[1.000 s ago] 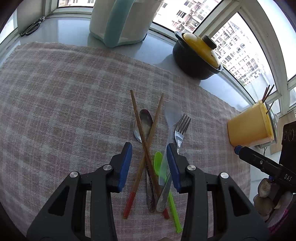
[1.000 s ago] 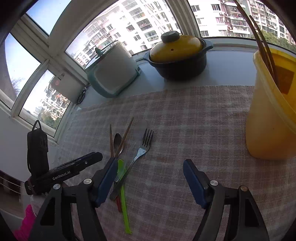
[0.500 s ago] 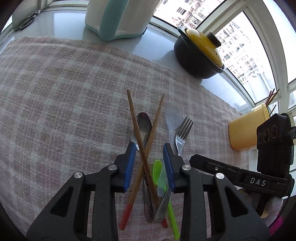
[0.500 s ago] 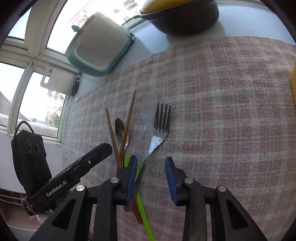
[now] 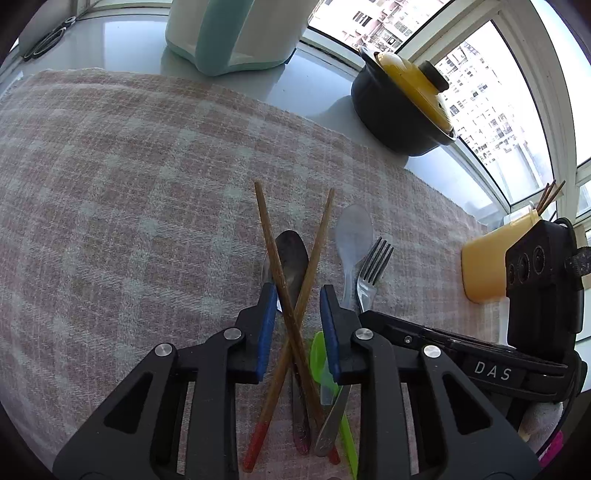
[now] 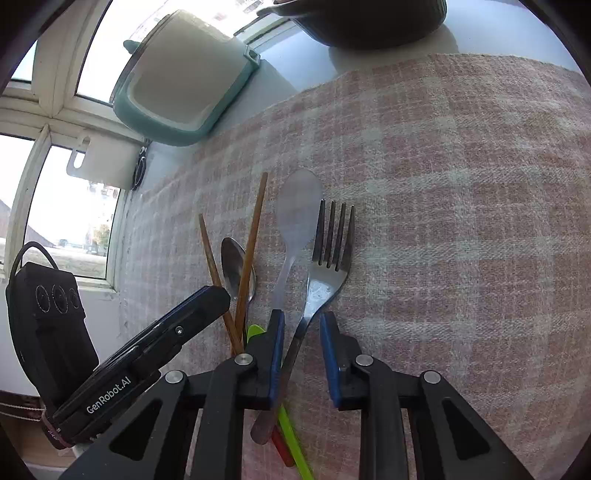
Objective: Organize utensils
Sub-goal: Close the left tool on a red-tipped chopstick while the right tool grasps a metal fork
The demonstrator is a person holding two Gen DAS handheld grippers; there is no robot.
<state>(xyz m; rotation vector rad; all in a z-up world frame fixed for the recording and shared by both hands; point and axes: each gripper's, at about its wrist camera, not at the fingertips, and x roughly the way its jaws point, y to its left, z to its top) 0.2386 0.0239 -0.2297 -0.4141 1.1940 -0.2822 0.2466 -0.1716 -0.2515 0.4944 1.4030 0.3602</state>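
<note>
On the pink-and-grey checked cloth (image 5: 129, 206) that covers the surface, the utensils lie in one loose bundle: two brown wooden chopsticks with red ends (image 5: 291, 314) crossed over a dark metal spoon (image 5: 293, 258), with a translucent plastic spoon (image 5: 352, 229), a steel fork (image 5: 371, 269) and a bright green plastic utensil (image 5: 319, 354) just to their right.

A second ago the left hand-held gripper (image 5: 297, 306) stood wider around the crossing chopsticks; now its blue pads are closer in and still closing, with the chopsticks and the metal spoon between them but a gap left on both sides.

The right hand-held gripper (image 6: 301, 332) has changed more. A second ago it was spread wide and well above the cloth, with the yellow plastic tub (image 5: 484, 269) large at its right; now it is low over the bundle, and its jaws are closing around the fork's handle (image 6: 295, 347). The left pad sits against or just beside the handle; the right pad is apart from it.

Beyond the cloth stand a black pot with a yellow lid (image 5: 402, 107) and a white-and-teal appliance (image 5: 236, 33).
</note>
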